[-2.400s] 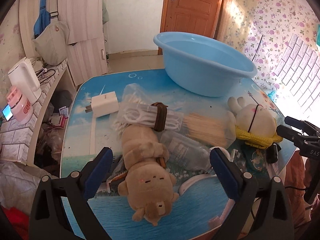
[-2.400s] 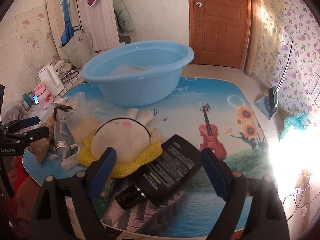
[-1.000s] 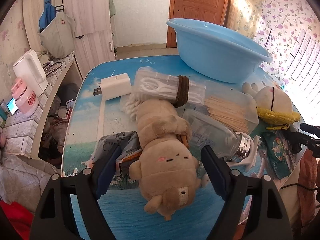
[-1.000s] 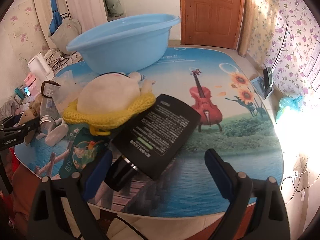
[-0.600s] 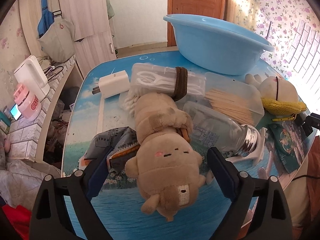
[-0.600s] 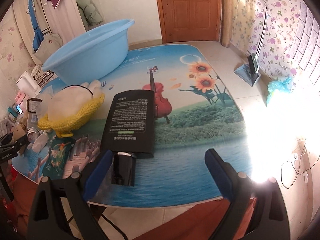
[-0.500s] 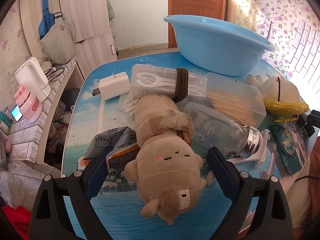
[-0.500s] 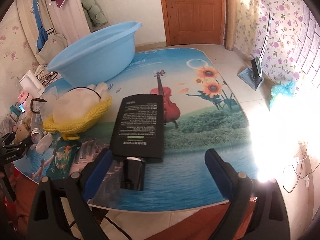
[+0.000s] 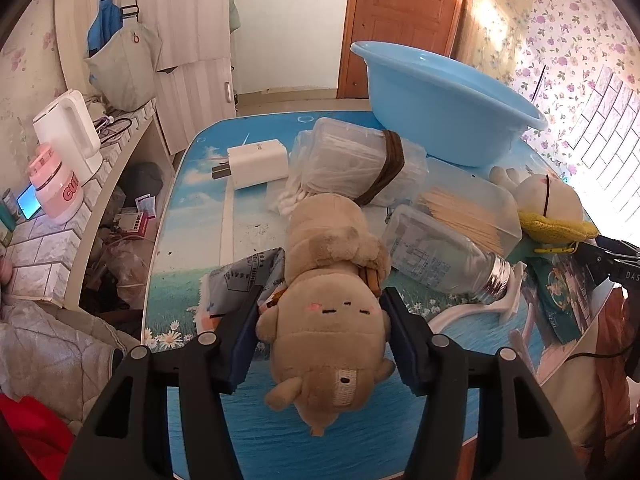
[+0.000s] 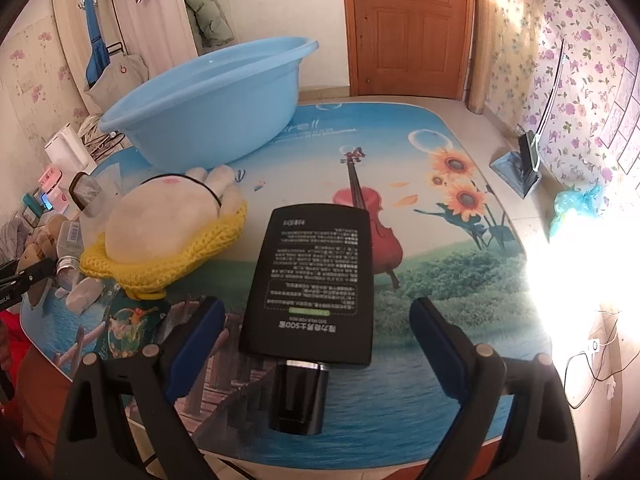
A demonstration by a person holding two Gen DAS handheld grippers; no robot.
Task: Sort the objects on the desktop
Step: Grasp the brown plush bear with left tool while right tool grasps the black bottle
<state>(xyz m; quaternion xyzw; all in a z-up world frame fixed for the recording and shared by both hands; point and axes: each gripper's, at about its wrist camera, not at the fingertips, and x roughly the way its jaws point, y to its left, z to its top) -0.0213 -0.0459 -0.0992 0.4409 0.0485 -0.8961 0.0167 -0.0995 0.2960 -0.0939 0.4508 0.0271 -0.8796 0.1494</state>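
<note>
Left tool (image 9: 324, 336) tight around tan plush bear (image 9: 330, 320).

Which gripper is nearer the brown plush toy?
Left. The left gripper has its pads against both sides of the brown plush toy's head. The right gripper is across the table, open around the black bottle.

Light: bright daylight, streaming in from the right.
Glare: right view's right edge blown white.
Edges: fisheye bending, black corners.
Focus: sharp.
</note>
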